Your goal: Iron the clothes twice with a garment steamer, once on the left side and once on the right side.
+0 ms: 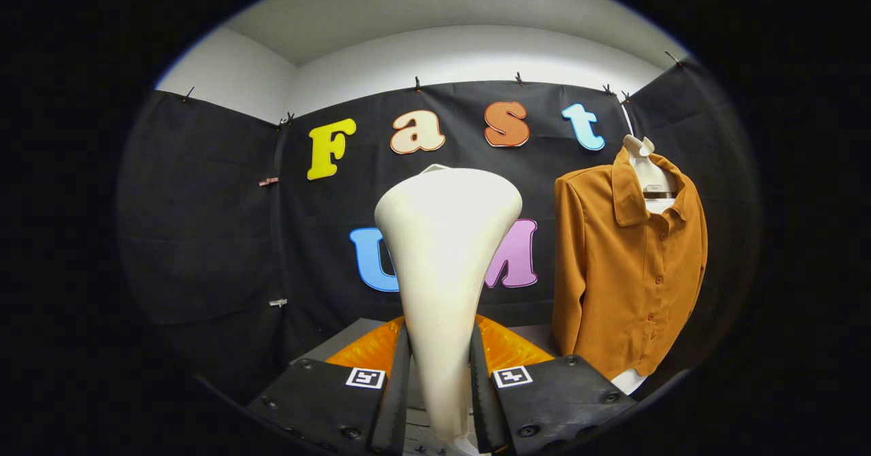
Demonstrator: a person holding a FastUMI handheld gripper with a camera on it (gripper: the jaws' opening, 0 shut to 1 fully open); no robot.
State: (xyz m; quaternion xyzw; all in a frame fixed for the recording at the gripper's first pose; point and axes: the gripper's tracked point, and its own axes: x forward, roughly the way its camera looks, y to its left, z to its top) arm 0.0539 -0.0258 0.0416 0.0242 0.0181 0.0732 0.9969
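**Steamer held upright, shirt off to the right**

The gripper [439, 381] pinches the cream steamer [446, 252] by its narrow handle, both fingers pressing on it, wide head up. The brown shirt [626, 265] hangs on a white hanger [643, 153] beyond, right of the steamer.

The garment steamer [446, 272], clamped between both fingers of the gripper [441, 401], looks like smooth, matt plastic. Right of it, the shirt [622, 272] is soft matt cloth with small buttons, worn on a smooth mannequin [646, 163].
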